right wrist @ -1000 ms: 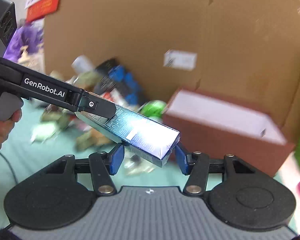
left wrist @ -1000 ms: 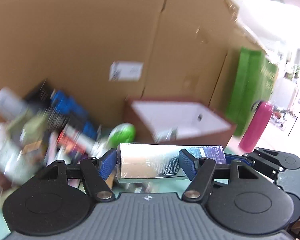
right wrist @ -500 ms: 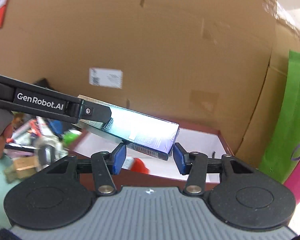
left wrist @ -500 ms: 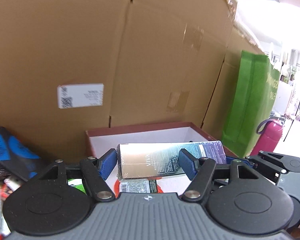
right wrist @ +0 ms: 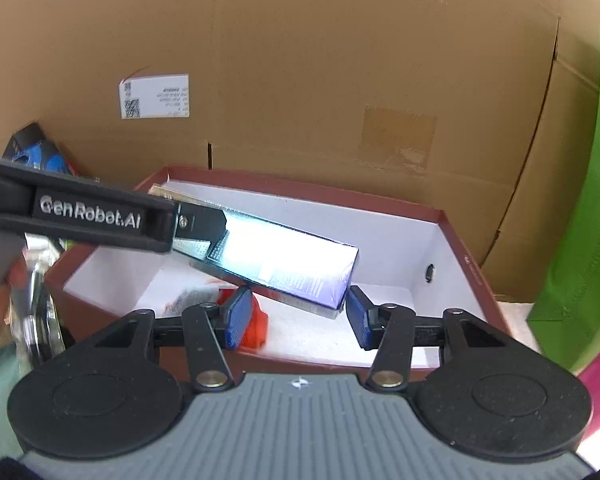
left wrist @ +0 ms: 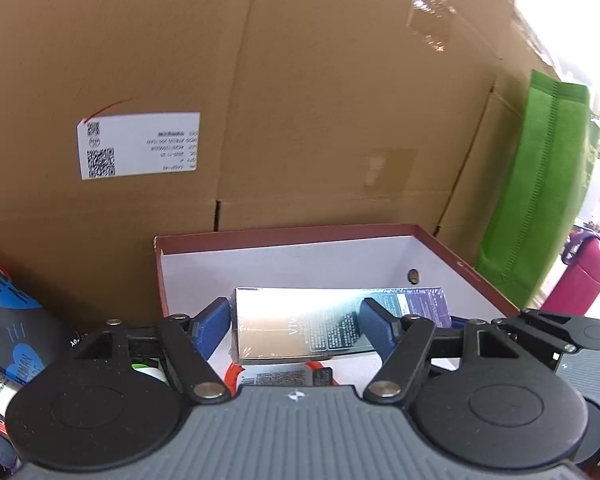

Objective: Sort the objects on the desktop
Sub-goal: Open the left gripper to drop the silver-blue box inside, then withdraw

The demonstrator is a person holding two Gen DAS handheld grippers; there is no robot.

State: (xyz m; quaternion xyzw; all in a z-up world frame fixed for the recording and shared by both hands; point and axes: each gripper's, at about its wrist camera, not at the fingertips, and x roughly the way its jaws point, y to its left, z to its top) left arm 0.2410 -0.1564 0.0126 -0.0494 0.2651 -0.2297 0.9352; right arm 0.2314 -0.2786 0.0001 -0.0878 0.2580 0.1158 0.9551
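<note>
A long shiny silver-and-purple box [left wrist: 300, 320] [right wrist: 288, 264] hangs tilted over the open red-brown shoe box [left wrist: 300, 232] [right wrist: 340, 196] with its white inside. My left gripper [left wrist: 294, 308] has its jaws opening, and a thin gap shows between its left pad and the box. One of its fingers [right wrist: 100, 216] lies over the box's far end in the right wrist view. My right gripper [right wrist: 296, 294] is shut on the box's near end, both pad tips against it. A pad [left wrist: 458, 320] of the right gripper shows at that end. An orange-red packet [right wrist: 260, 320] lies on the shoe box floor.
A tall cardboard carton with a white label [left wrist: 138, 146] [right wrist: 154, 96] stands right behind the shoe box. A green bag [left wrist: 540, 184] and a pink bottle [left wrist: 584, 276] are to the right. Cluttered packs, one blue and black [left wrist: 8, 320], lie to the left.
Both grippers carried the shiny box rightward from beside the clutter to above the shoe box. The left jaws have spread, and its left pad no longer touches the box.
</note>
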